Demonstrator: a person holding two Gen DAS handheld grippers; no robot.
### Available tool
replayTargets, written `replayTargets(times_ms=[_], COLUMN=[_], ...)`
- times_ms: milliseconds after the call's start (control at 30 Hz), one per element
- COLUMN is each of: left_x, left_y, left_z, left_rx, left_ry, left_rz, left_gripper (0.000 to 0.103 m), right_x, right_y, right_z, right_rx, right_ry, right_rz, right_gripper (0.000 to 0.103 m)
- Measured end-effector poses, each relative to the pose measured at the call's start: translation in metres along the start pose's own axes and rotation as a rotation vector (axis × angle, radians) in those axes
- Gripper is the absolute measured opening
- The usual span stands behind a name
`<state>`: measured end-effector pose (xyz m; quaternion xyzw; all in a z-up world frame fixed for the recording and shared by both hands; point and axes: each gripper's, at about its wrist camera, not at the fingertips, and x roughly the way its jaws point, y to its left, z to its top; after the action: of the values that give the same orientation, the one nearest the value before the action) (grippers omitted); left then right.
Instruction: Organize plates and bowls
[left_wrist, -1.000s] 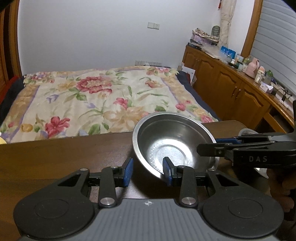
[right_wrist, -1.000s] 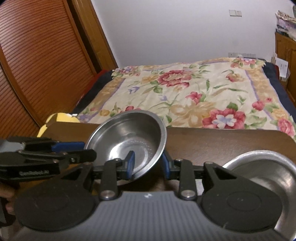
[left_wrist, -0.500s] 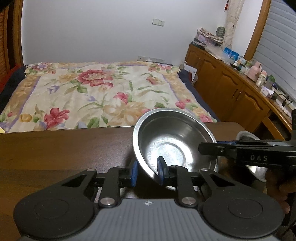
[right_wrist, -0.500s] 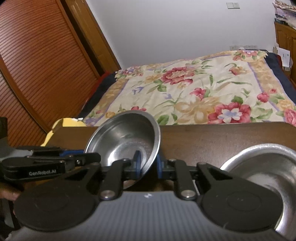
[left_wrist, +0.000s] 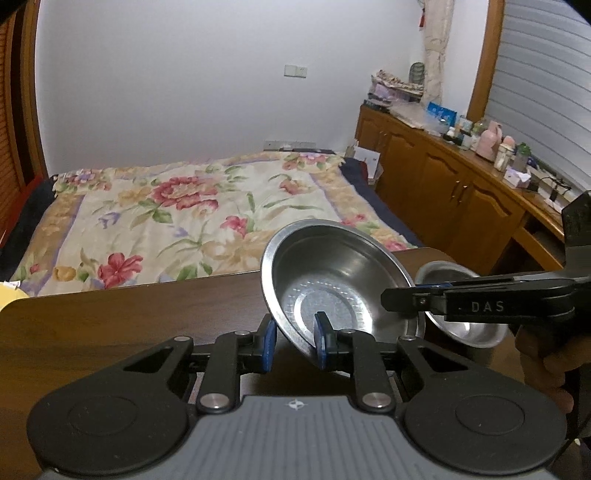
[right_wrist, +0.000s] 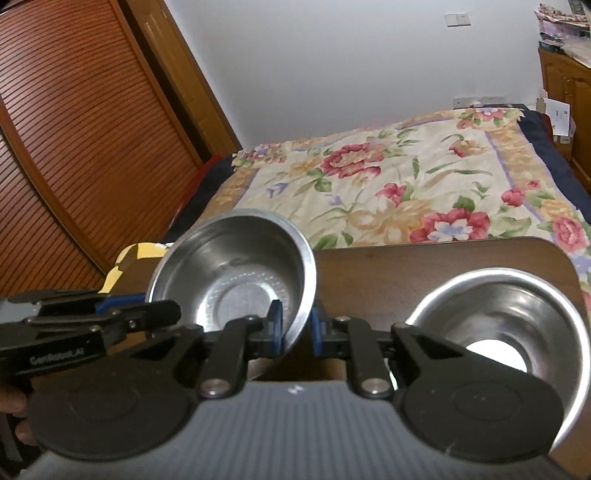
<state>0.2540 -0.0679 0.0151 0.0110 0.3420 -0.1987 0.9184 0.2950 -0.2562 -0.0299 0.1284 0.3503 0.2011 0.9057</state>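
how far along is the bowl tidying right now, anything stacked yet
Nothing looks stacked yet. In hand: the left gripper and the right gripper are each shut on the rim of the same steel bowl, which is tilted between them above the wooden table. Left to do: a second steel bowl sits apart on the table, so nesting the two remains.

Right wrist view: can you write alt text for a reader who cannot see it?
The right gripper is shut on the rim of a tilted steel bowl above a dark wooden table, with the left gripper at the bowl's opposite rim. A second steel bowl sits on the table at right; a floral bedspread lies beyond.
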Motion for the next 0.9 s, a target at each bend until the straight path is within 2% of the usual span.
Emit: replayTargets(times_ms=[367,900], left_x=[-0.033,-0.073], left_y=[-0.005,-0.016], left_z=[-0.010,-0.042], left_rx=[0.019,0.029], left_ry=[-0.032,-0.046], left_rz=[-0.012,-0.051], left_gripper=[0.023,0.023], right_x=[-0.032,-0.067], right_y=[0.017,0.037], right_z=[-0.007,-0.039], right_rx=[-0.015,-0.033], right_ry=[-0.033,-0.049], right_rz=[-0.011,-0.036], right_gripper=[0.018,0.018])
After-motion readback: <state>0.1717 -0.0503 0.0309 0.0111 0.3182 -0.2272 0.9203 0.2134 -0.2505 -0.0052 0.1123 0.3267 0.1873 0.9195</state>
